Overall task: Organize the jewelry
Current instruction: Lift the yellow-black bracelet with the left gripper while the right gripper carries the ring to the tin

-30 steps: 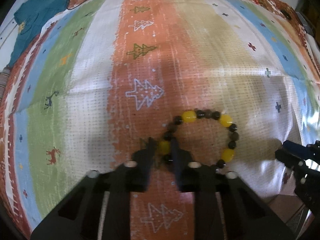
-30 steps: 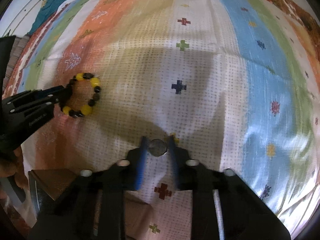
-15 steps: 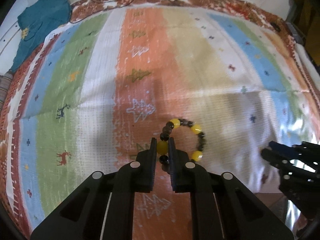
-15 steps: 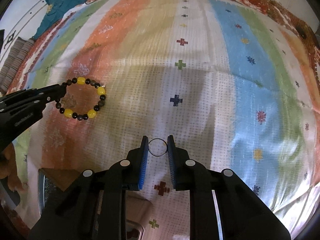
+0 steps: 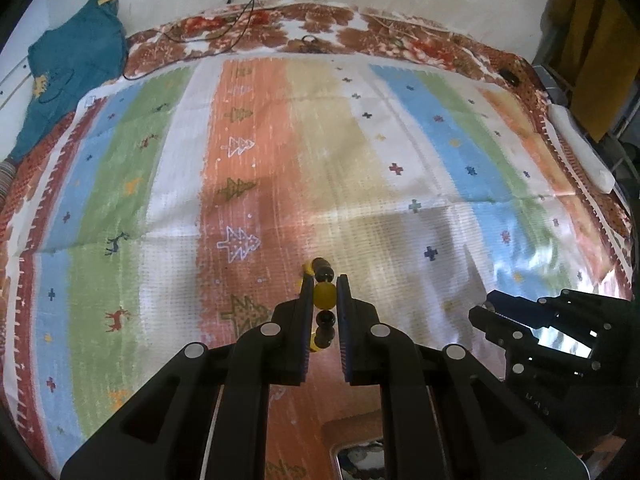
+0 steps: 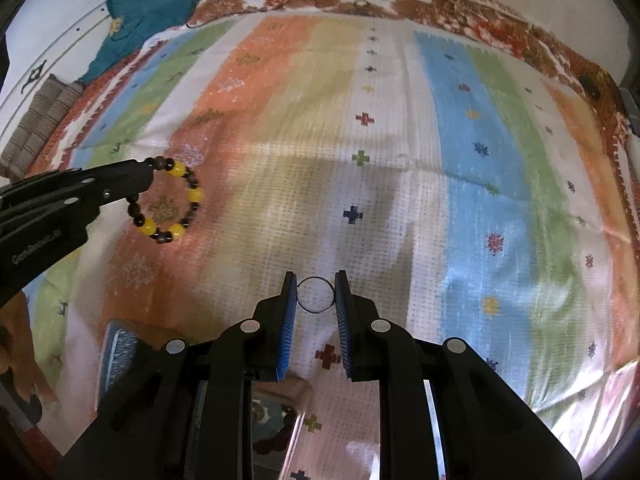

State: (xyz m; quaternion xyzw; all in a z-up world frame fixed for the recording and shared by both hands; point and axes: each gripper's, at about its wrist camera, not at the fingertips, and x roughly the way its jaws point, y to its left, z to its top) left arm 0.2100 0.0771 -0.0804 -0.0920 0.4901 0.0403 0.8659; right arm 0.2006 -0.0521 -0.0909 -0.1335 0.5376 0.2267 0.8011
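My left gripper (image 5: 323,286) is shut on a bracelet of yellow and dark beads (image 5: 324,295) and holds it above the striped blanket; seen edge-on here. In the right wrist view the bracelet (image 6: 172,208) hangs as a full loop from the left gripper's fingertips (image 6: 136,176). My right gripper (image 6: 316,294) is shut on a thin metal ring (image 6: 316,295), held in the air above the blanket. The right gripper also shows in the left wrist view (image 5: 488,312) at the lower right.
The striped blanket (image 5: 360,160) covers a bed. A teal garment (image 5: 72,64) lies at the far left corner. An open jewelry box with a mirrored lid sits below the grippers (image 6: 276,412), its edge also in the left wrist view (image 5: 356,456). A cable (image 5: 240,12) runs along the head.
Both grippers have risen from the blanket, the left with the bracelet and the right with the ring. The bracelet has turned from lying flat to hanging from the left fingers.
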